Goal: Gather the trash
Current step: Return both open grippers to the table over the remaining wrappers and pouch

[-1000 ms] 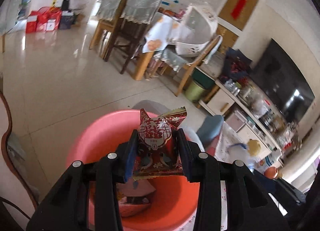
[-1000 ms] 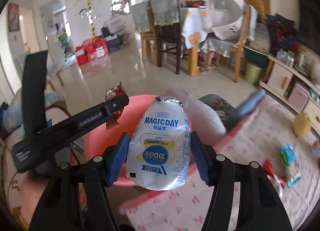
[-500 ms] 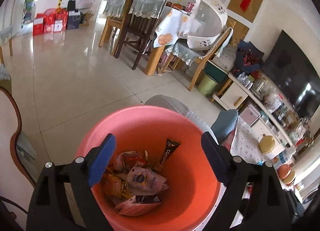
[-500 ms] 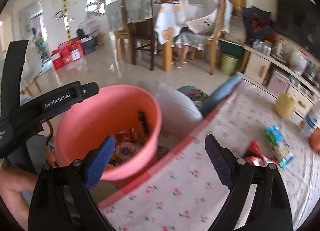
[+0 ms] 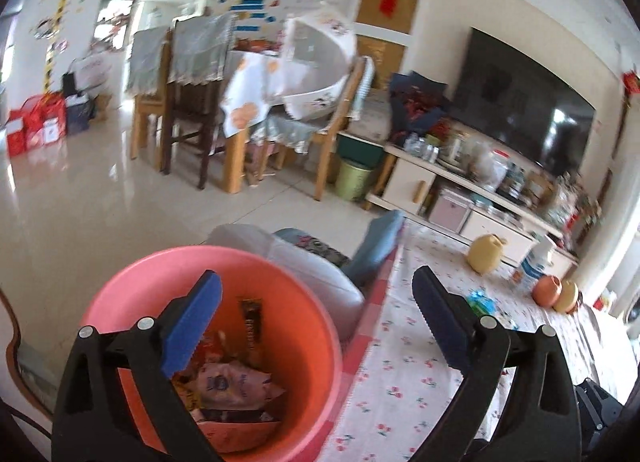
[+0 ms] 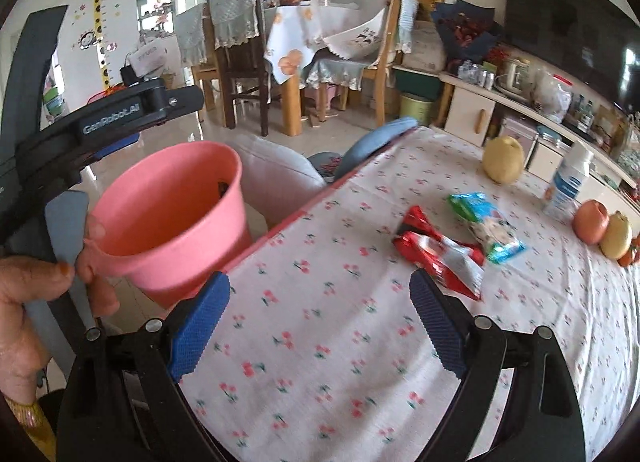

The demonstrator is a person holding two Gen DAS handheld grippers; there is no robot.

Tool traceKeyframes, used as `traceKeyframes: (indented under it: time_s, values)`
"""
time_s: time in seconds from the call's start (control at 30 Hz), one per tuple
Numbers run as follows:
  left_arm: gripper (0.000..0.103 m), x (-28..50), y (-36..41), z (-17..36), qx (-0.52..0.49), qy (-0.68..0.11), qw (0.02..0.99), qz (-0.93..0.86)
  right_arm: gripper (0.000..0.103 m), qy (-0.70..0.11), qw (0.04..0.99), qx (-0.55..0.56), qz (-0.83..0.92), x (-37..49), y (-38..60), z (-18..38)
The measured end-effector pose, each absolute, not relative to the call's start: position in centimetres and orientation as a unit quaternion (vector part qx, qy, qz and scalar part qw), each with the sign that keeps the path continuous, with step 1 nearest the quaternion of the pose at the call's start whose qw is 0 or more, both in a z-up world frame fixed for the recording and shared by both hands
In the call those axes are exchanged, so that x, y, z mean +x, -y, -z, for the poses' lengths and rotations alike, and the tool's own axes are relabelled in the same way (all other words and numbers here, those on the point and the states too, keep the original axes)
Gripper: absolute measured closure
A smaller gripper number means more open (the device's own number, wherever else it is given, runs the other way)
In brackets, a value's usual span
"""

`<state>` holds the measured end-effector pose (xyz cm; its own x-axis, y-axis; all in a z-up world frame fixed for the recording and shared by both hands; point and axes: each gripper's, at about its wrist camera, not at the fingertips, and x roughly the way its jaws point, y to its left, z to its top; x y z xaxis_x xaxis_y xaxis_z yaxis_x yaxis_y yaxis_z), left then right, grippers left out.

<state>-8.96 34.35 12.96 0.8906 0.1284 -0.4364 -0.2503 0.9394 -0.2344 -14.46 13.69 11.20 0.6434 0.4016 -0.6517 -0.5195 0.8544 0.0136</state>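
The left gripper (image 5: 316, 318) hangs with jaws spread wide and empty — its left finger over the pink bin (image 5: 120, 294) of wrappers (image 5: 236, 386), its right over the cherry-print tablecloth (image 5: 404, 374).

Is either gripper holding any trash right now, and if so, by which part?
Nothing is held. The left gripper and right gripper are both open and empty.

Pear (image 6: 503, 159), bottle (image 6: 568, 185) on floral tablecloth (image 6: 320, 326).

The left gripper (image 5: 316, 322) is held with jaws spread wide and nothing between them, above the pink bucket (image 5: 132, 286). The right gripper (image 6: 320, 326), likewise spread and unloaded, is held right of that bucket.
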Motion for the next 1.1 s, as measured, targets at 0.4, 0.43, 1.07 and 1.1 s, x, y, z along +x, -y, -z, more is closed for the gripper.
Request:
traceKeyframes:
  time_s: [0.4, 0.43, 1.07, 1.1]
  values:
    - [0.006, -7.6, -27.9, -12.7, -0.071, -0.256, 0.963, -0.043, 0.005, -0.305, 0.915, -0.064, -0.257, -16.5, -7.9, -12.0]
    - [0.006, -7.5, -27.5, -12.7, -0.07, -0.258, 0.963, -0.038, 0.005, -0.301, 0.916, -0.065, -0.257, -16.7, -7.7, -12.0]
    - [0.006, -5.8, -21.1, -11.0, -0.088, -0.292, 0.952, 0.002, 0.005, -0.35, 0.905, -0.042, -0.238, -16.1, 0.5, -9.3]
    - [0.006, -5.7, -20.8, -10.9, -0.09, -0.295, 0.951, 0.007, 0.005, -0.355, 0.903, -0.039, -0.237, -16.0, 0.8, -9.1]
